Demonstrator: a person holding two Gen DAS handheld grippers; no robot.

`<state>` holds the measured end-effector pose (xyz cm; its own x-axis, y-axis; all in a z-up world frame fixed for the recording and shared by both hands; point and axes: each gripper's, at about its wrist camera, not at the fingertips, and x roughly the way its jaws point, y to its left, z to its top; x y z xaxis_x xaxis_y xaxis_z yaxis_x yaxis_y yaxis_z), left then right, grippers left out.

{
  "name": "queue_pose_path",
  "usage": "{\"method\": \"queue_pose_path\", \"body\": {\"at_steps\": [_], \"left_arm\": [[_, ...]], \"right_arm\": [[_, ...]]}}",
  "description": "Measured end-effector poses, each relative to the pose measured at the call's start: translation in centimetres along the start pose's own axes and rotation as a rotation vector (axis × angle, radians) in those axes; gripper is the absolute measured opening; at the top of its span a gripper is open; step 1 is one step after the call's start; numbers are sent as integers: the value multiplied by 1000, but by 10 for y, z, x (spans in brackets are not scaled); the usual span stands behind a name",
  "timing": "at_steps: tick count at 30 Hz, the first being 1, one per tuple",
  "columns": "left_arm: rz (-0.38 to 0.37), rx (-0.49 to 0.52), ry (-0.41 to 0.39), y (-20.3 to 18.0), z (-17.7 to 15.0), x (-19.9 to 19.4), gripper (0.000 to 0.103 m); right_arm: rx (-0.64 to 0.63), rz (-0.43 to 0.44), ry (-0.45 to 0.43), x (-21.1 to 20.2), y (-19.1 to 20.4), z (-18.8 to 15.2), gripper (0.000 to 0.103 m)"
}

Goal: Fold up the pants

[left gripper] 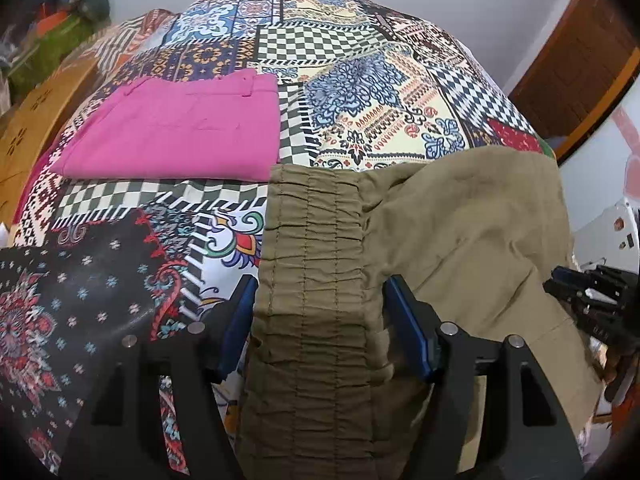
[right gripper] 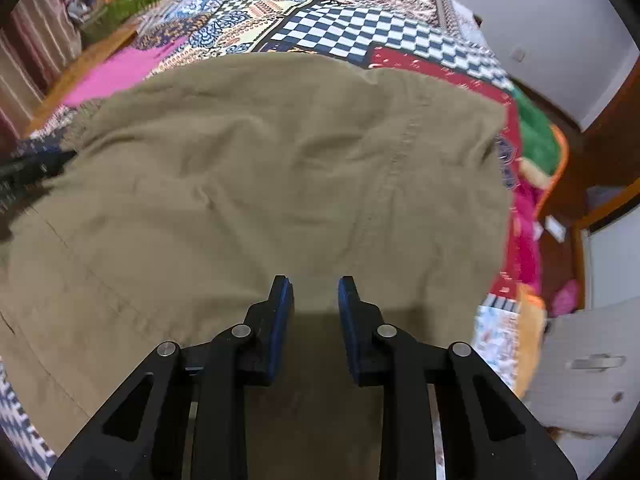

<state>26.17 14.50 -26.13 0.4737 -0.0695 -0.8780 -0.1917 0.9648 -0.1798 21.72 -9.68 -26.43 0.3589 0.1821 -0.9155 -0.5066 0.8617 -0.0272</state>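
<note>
Khaki pants (left gripper: 460, 232) lie bunched on a patchwork bedspread (left gripper: 360, 80). Their gathered elastic waistband (left gripper: 316, 240) runs toward the camera in the left wrist view. My left gripper (left gripper: 322, 280) stands open and wide, a blue pad on each side of the waistband, neither pad pressing it. In the right wrist view the khaki pants (right gripper: 260, 168) fill the middle, wrinkled, with a seam down the right. My right gripper (right gripper: 314, 280) hovers over them, open by a narrow gap with nothing pinched. Folded pink pants (left gripper: 180, 132) lie flat further back on the left.
A wooden headboard (left gripper: 28, 128) borders the bed on the left, with a pile of clothes (left gripper: 68, 12) behind it. The bed's right edge (right gripper: 532, 184) drops to a wooden frame and floor. A white object (right gripper: 580, 368) sits low on the right.
</note>
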Motion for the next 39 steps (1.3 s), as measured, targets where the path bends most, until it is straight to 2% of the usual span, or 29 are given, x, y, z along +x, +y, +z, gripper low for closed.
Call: {"method": "queue_pose_path", "body": {"at_steps": [5,8,12,14,16,22,25,28,32,39], "left_arm": [[24,-2,-58,6,-3,-39,67],[20,-35,-63,18,-10,-59,72],[-1,-137,-45,35,-31,-79,89],[-49,-180,-38,40,-46,-87,92],[-70,-210,-12,41,-61,-91,93],[-137,-204,55,22,-90,-88,93],[-219,-224,101,10,-98,-78,93],[-293,-273,142,1,-101,-64,93],[-326,-287,120,-11,-97,-59,93],[-401,-380,93,-8,-79,-37,94]], "right_arm": [[44,12,-35,-28,-7,-17,28],[76,8,-64,-44,-10,-24,30],[106,15,-106,-67,-13,-43,36],[93,-14,-129,-70,-6,-46,43],[81,-34,-133,-70,-2,-50,43],[92,1,-109,-65,3,-65,43],[64,-9,-80,-50,13,-75,44],[55,-51,-107,-49,17,-82,51],[63,-55,-111,-48,16,-80,51],[54,-51,-120,-47,16,-81,51]]}}
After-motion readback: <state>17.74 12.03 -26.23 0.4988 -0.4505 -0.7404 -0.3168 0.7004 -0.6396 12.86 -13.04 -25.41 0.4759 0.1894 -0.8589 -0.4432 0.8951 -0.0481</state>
